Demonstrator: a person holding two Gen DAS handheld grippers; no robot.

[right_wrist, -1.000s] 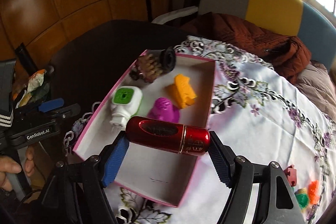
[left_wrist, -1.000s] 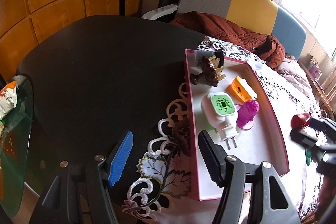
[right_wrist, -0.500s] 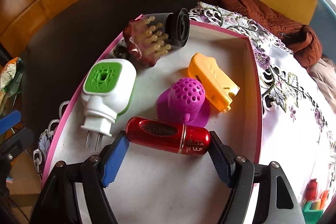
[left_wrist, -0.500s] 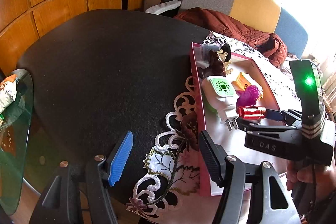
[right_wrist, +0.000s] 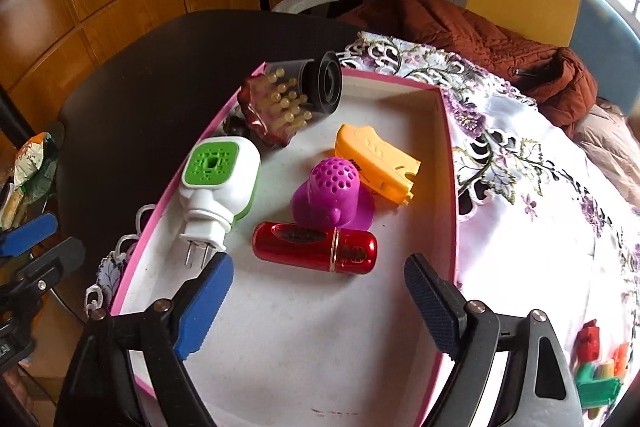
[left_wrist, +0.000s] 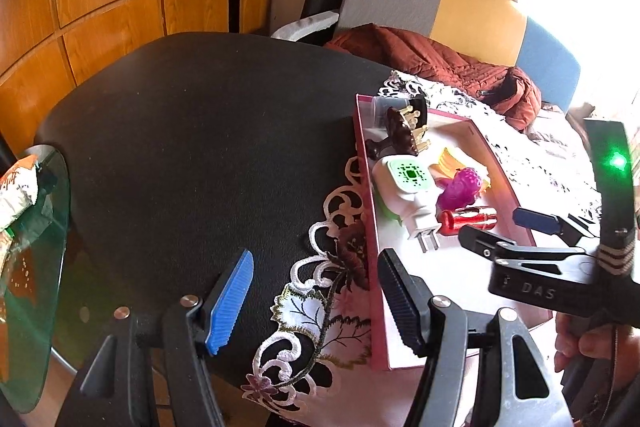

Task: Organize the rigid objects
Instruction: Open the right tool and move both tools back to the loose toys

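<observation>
The pink-rimmed tray (right_wrist: 448,163) sits on the flowered tablecloth (right_wrist: 520,195) at the edge where the cloth meets the bare black table (left_wrist: 200,131); its long left wall runs along that seam. The tray's far half is crowded, while its near half is open white floor. The right gripper (right_wrist: 316,301) hangs over that open near half with its jaws spread wide, holding nothing and touching nothing; the red tube (right_wrist: 316,247) lies on its side on the tray floor just beyond the fingertips, clear of both pads. Behind the tube, touching or nearly touching it, stands one purple perforated cap (right_wrist: 334,193). To its left lies one white and green plug-in unit (right_wrist: 216,187), prongs toward the near edge, close to the left wall. One orange case (right_wrist: 376,163) lies toward the right wall, and one brown brush with pale bristles (right_wrist: 276,111) and one black roll (right_wrist: 326,83) fill the far left corner. The left gripper (left_wrist: 314,301) also stands wide open and empty, over the black table and the cloth's lace edge, beside the tray's near left corner. A few small red, orange and green pieces (right_wrist: 600,367) lie on the cloth well right of the tray.
</observation>
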